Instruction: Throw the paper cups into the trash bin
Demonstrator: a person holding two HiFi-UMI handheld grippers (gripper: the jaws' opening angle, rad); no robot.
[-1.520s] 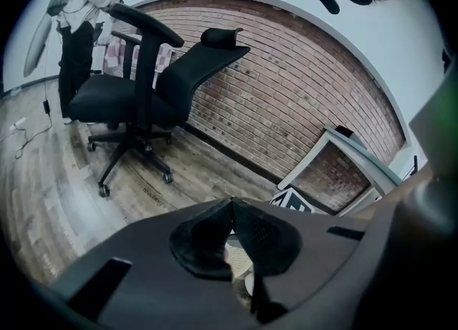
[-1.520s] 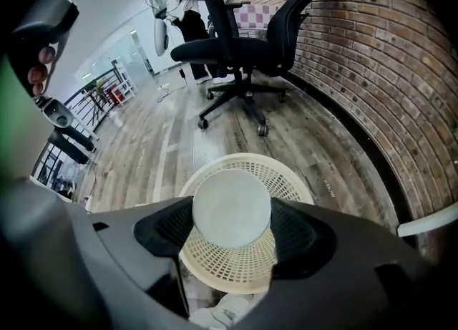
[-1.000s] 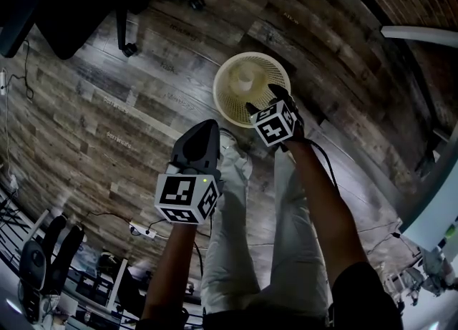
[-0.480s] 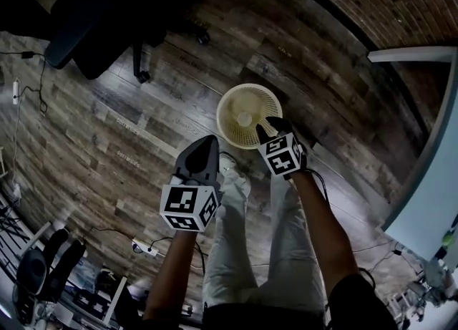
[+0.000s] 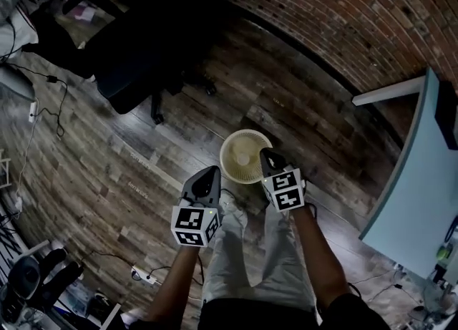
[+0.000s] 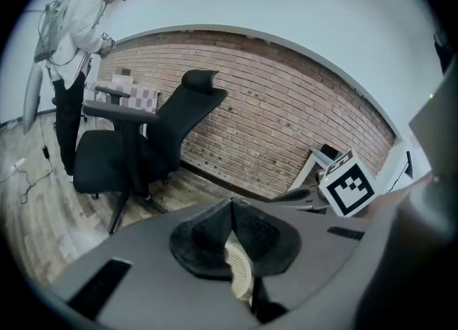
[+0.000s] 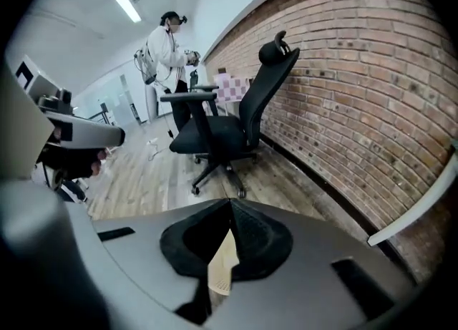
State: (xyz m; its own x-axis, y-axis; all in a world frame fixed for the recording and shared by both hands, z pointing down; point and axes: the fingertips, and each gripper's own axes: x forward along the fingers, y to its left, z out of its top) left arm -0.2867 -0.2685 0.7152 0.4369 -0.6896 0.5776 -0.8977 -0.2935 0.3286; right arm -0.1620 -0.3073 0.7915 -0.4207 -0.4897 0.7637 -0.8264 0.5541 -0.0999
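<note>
Cream mesh — that is the trash bin (image 5: 229, 148), standing on the dark wood floor (image 5: 107, 157) just ahead of the person's pale trousers (image 5: 236, 250). At its bottom lies a pale round shape, a paper cup (image 5: 244, 158) by the look of it, well below both tools and touched by neither.

The right tool (image 5: 266, 153) hangs over the bin's right rim, nose angled down. Its jaws have just been closing and now the tips meet, with nothing between them — its own view shows only a sliver of the cream bin through the gap beneath the pads.

The left tool (image 5: 212, 171) is held just beside the bin's near-left edge, over bare floor. Its jaws are together too, tip against tip, nothing pinched, and the mesh peeks through below them in its own view as well. The two marker cubes face up toward the head camera, one on each tool.

Further off, a black office chair (image 5: 132, 71) stands near the brick wall (image 5: 343, 21), well apart from the bin. A pale blue surface (image 5: 415, 185) edges in on the right. In the gripper views another person in a white top (image 6: 79, 28) stands beyond the chair.
</note>
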